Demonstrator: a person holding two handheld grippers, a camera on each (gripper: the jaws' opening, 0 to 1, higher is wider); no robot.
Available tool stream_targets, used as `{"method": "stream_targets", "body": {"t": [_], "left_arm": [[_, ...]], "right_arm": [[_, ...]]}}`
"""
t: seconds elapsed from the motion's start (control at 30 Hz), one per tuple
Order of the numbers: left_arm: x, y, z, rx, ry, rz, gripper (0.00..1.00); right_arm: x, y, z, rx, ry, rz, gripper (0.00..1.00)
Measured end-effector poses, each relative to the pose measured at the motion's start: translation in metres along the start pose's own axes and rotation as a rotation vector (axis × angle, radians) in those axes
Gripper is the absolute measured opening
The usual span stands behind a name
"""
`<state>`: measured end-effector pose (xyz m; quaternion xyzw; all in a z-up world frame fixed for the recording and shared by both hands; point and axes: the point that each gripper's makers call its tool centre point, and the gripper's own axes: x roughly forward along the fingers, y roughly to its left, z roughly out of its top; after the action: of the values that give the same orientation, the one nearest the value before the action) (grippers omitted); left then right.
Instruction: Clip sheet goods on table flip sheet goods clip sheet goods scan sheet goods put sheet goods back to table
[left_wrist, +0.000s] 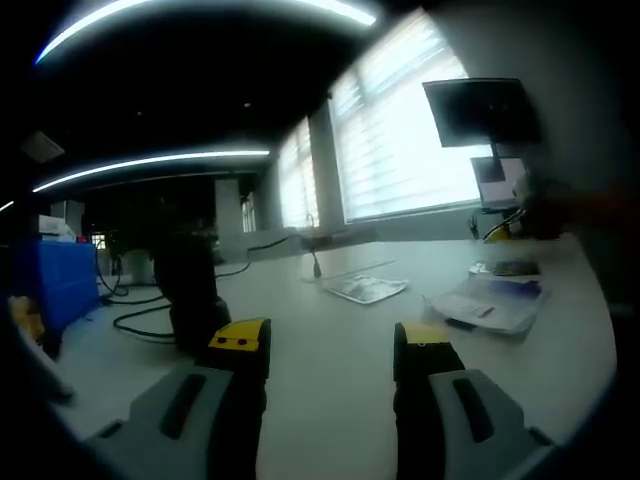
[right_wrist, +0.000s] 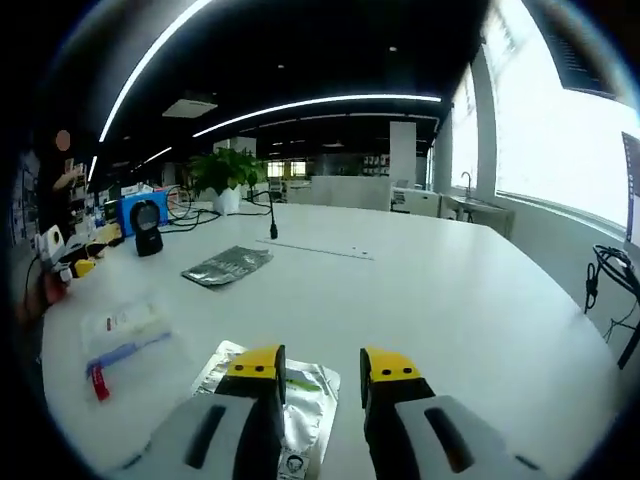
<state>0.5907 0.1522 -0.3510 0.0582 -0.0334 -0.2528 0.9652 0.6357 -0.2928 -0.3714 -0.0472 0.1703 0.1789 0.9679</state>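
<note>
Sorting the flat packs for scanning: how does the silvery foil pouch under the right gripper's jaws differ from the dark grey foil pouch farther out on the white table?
In the right gripper view, the silvery foil pouch with green print lies right at the right gripper, partly hidden behind its open jaws; the dark grey foil pouch lies apart, farther off and fully visible. The near one is bright with printing; the far one looks plain and darker. Both lie flat on the white table.

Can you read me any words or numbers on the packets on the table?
None can be read.
Pouch under the right hand-held gripper: green and dark print, too blurred.
Clear packet with red and blue marks: too blurred.
Silver pouch: no print visible.
</note>
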Motion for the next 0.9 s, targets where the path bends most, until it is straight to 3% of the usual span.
{"method": "stream_targets", "body": {"t": [0.13, 0.4, 0.63, 0.9], "left_arm": [[0.000, -0.001, 0.000, 0.001, 0.001, -0.002, 0.42], [0.000, 0.000, 0.001, -0.003, -0.005, -0.001, 0.42], [0.000, 0.000, 0.001, -0.005, -0.006, -0.003, 0.42], [-0.001, 0.001, 0.001, -0.005, -0.006, 0.000, 0.42]], "right_arm": [[0.005, 0.005, -0.008, -0.066, 0.055, 0.031, 0.25], [0.014, 0.003, -0.008, -0.072, 0.072, 0.064, 0.24], [0.017, 0.009, -0.013, -0.156, 0.078, 0.096, 0.20], [0.029, 0.005, -0.026, -0.212, 0.165, 0.118, 0.15]]}}
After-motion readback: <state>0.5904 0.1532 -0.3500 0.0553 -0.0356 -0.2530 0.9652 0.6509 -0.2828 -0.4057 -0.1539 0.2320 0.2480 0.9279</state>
